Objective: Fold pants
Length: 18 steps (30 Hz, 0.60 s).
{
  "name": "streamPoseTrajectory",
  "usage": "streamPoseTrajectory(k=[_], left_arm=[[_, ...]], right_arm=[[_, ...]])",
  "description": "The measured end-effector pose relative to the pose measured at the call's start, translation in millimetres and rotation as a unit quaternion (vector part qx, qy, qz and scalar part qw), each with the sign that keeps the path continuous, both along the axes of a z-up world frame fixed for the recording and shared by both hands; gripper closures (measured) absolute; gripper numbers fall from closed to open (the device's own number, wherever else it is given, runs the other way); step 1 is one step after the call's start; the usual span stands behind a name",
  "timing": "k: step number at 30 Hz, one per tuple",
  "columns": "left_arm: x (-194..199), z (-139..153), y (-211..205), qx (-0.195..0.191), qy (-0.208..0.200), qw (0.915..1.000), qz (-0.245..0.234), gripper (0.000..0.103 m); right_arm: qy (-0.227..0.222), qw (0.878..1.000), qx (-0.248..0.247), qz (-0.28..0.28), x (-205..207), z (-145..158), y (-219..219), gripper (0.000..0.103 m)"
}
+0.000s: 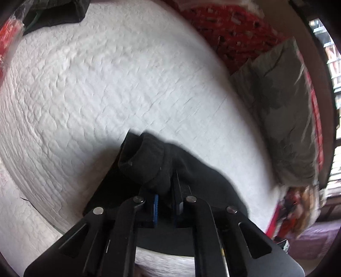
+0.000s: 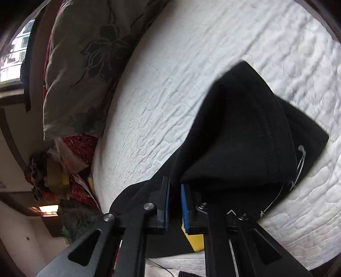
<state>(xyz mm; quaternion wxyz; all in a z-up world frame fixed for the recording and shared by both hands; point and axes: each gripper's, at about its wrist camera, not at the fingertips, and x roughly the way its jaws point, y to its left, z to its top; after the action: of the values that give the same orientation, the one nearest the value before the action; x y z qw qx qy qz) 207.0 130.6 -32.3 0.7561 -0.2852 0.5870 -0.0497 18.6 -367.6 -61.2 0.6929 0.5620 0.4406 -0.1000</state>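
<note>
The black pants [image 1: 149, 164] are held up over a white quilted bed [image 1: 96, 85]. In the left wrist view my left gripper [image 1: 166, 187] is shut on a bunched black edge of the pants, which covers the fingertips. In the right wrist view my right gripper [image 2: 175, 191] is shut on another part of the black pants [image 2: 245, 132]; the cloth rises from between the blue pads [image 2: 184, 202] and drapes to the right, with a white drawstring [image 2: 299, 164] hanging at its edge.
A grey floral pillow [image 1: 283, 119] lies at the bed's edge, also in the right wrist view [image 2: 89, 64]. A red patterned blanket [image 1: 234, 27] and dark clothes [image 1: 57, 12] lie at the far side. Clutter [image 2: 53, 170] sits beside the bed.
</note>
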Motion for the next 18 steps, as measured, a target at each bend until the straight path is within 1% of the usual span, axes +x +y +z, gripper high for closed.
streamPoseTrajectory(k=[1, 2, 4, 5, 6, 7, 9, 11, 12, 13, 14, 16, 18], left_arm=[[-0.7, 12.8, 3.1, -0.012, -0.012, 0.9998, 0.005, 0.097], [-3.7, 25.5, 5.4, -0.021, -0.026, 0.9994, 0.005, 0.097], [-17.8, 41.2, 8.2, -0.023, -0.052, 0.9984, -0.005, 0.097], [-24.9, 41.2, 8.7, -0.019, -0.055, 0.9982, -0.011, 0.097], [-32.7, 37.2, 9.4, -0.013, -0.054, 0.9983, -0.017, 0.097], [-40.7, 28.1, 9.9, -0.006, -0.047, 0.9986, -0.025, 0.097], [-51.0, 1.3, 13.2, 0.005, -0.016, 0.9995, -0.027, 0.097], [-63.0, -26.7, 19.7, -0.003, 0.023, 0.9995, -0.02, 0.097], [-67.9, -34.3, 23.7, -0.012, 0.033, 0.9992, -0.016, 0.097], [-75.0, -41.1, 29.8, -0.023, 0.039, 0.9989, -0.01, 0.097], [-82.4, -40.2, 33.0, -0.026, 0.038, 0.9989, -0.008, 0.097], [-85.4, -43.0, 37.4, -0.015, 0.039, 0.9991, -0.007, 0.097], [-88.7, -47.3, 39.2, -0.017, 0.047, 0.9988, -0.006, 0.096]], right_arm=[[-0.022, 1.0, -0.009, 0.003, 4.6, 11.3, -3.7, 0.096], [-0.061, 0.998, -0.024, 0.006, 10.9, 31.7, -8.0, 0.096], [-0.113, 0.992, -0.052, 0.023, 16.2, 59.4, -11.1, 0.097], [-0.129, 0.988, -0.068, 0.042, 15.6, 70.4, -9.0, 0.097], [-0.131, 0.987, -0.076, 0.056, 12.3, 71.8, -6.1, 0.097], [-0.127, 0.986, -0.084, 0.073, 6.1, 67.5, -2.0, 0.097], [-0.103, 0.986, -0.089, 0.098, -6.0, 46.9, 2.7, 0.097], [-0.078, 0.99, -0.07, 0.099, -19.5, 20.3, 3.6, 0.097], [-0.07, 0.991, -0.06, 0.097, -28.4, 7.8, 5.1, 0.097], [-0.066, 0.991, -0.055, 0.099, -37.2, -0.9, 8.0, 0.097], [-0.066, 0.991, -0.054, 0.102, -44.1, -4.9, 10.3, 0.097], [-0.069, 0.989, -0.057, 0.114, -55.6, -8.7, 16.9, 0.097], [-0.059, 0.988, -0.063, 0.13, -65.0, -12.8, 19.1, 0.096]])
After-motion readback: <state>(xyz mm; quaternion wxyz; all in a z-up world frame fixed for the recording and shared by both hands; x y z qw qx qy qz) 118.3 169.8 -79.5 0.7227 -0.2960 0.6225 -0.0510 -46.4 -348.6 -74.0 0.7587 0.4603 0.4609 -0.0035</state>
